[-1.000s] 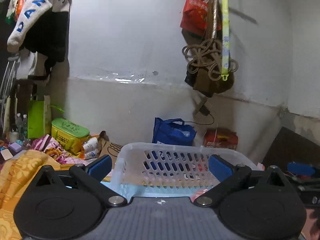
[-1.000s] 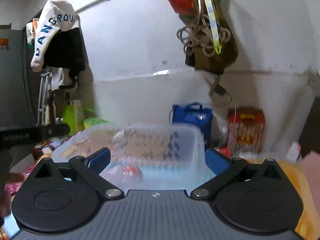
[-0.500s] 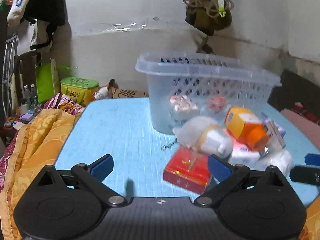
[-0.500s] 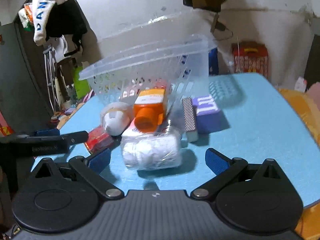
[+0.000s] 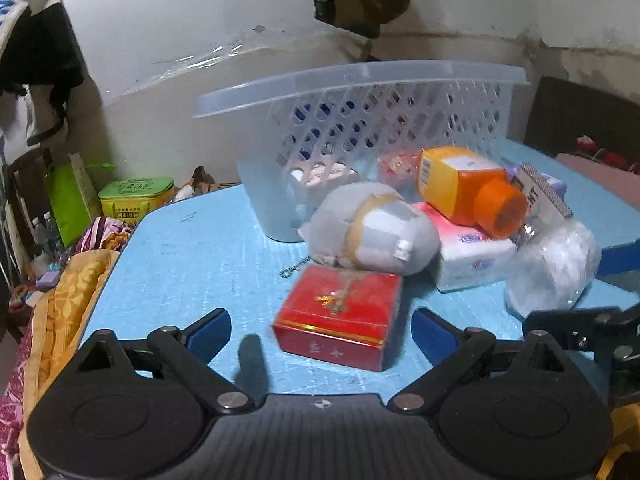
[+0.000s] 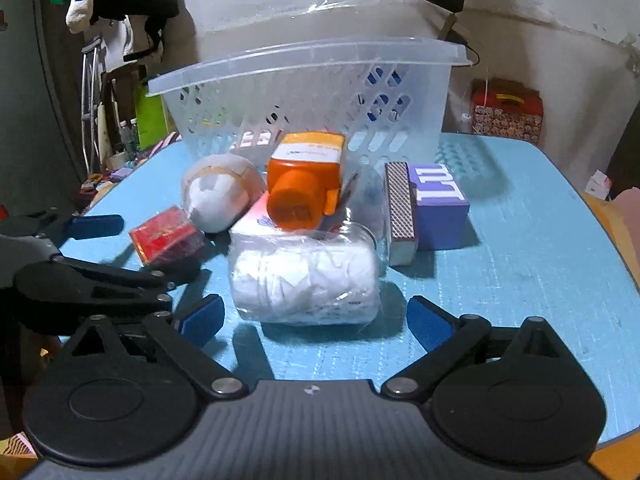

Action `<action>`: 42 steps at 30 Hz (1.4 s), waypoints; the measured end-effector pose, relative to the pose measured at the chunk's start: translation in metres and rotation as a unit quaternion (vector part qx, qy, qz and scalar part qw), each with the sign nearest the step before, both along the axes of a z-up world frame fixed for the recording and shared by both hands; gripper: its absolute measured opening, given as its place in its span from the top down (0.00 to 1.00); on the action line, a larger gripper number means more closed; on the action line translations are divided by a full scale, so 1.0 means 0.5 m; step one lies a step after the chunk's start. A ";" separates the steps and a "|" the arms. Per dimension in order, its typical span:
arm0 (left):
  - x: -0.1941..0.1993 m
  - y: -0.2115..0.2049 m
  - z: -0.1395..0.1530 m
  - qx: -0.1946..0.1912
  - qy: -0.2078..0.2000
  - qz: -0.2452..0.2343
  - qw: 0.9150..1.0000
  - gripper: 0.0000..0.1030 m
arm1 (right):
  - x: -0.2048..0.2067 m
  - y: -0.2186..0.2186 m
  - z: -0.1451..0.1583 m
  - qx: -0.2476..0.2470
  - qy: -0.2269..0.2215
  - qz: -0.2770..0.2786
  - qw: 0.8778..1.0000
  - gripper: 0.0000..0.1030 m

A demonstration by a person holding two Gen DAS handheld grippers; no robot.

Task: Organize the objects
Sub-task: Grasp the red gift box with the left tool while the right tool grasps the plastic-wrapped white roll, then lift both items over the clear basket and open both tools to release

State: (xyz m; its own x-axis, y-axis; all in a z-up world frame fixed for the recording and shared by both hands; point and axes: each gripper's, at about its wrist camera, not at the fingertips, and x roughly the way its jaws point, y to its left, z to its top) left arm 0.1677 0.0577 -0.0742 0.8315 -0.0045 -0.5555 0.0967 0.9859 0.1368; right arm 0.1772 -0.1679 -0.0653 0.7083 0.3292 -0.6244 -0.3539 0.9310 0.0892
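A clear basket (image 5: 400, 120) (image 6: 320, 92) stands on the blue bench (image 5: 192, 256) (image 6: 520, 248), with a few small packets faintly visible through its perforated wall. All loose objects lie in a pile in front of the basket.

Relative to the basket:
- Orange bottle (image 5: 468, 188) (image 6: 306, 176) lies on its side just in front of the basket wall, cap pointing away from it, resting on a white-pink tissue pack (image 5: 472, 252) (image 6: 256, 224).
- Grey-white plush (image 5: 372, 228) (image 6: 218, 192) lies in front of the basket's left part, touching the tissue pack.
- Red box (image 5: 340, 316) (image 6: 166, 236) sits farther out from the basket, just in front of the plush.
- Clear bag of white pads (image 5: 552, 264) (image 6: 306, 280) lies farthest out from the basket, against the tissue pack.
- Matchbox (image 6: 400, 216) stands on edge before the basket's right end, touching a purple box (image 6: 438, 204) beside it.

Left hand-held gripper (image 5: 320, 330): jaws spread wide, nothing between them, red box just ahead. Right hand-held gripper (image 6: 314, 320): jaws spread wide, empty, bag of pads just ahead.

A red carton (image 6: 506, 110) sits on the floor beyond the basket.
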 end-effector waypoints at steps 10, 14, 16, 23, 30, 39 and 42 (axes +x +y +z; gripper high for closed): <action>-0.028 -0.020 0.019 0.018 -0.015 0.007 1.000 0.35 | -0.013 0.003 0.013 -0.020 -0.014 0.025 0.999 0.29; -0.050 -0.026 0.052 0.005 -0.038 0.005 0.999 0.35 | -0.026 -0.020 0.036 -0.016 -0.034 0.023 0.999 0.29; -0.060 -0.029 0.066 -0.004 -0.048 0.001 0.999 0.35 | -0.031 -0.034 0.047 -0.008 -0.046 0.020 0.999 0.29; -0.069 -0.054 0.077 -0.004 -0.058 -0.013 0.998 0.35 | -0.029 -0.063 0.057 0.003 -0.068 0.016 0.998 0.29; -0.079 -0.034 0.094 -0.032 -0.061 -0.006 0.998 0.35 | -0.037 -0.103 0.073 0.020 -0.087 0.013 0.996 0.29; -0.083 -0.017 0.119 -0.067 -0.081 -0.002 0.994 0.35 | -0.043 -0.117 0.086 0.034 -0.117 0.027 0.992 0.29; -0.082 -0.018 0.117 -0.070 -0.080 -0.004 0.994 0.35 | -0.041 -0.123 0.090 0.051 -0.115 0.027 0.992 0.29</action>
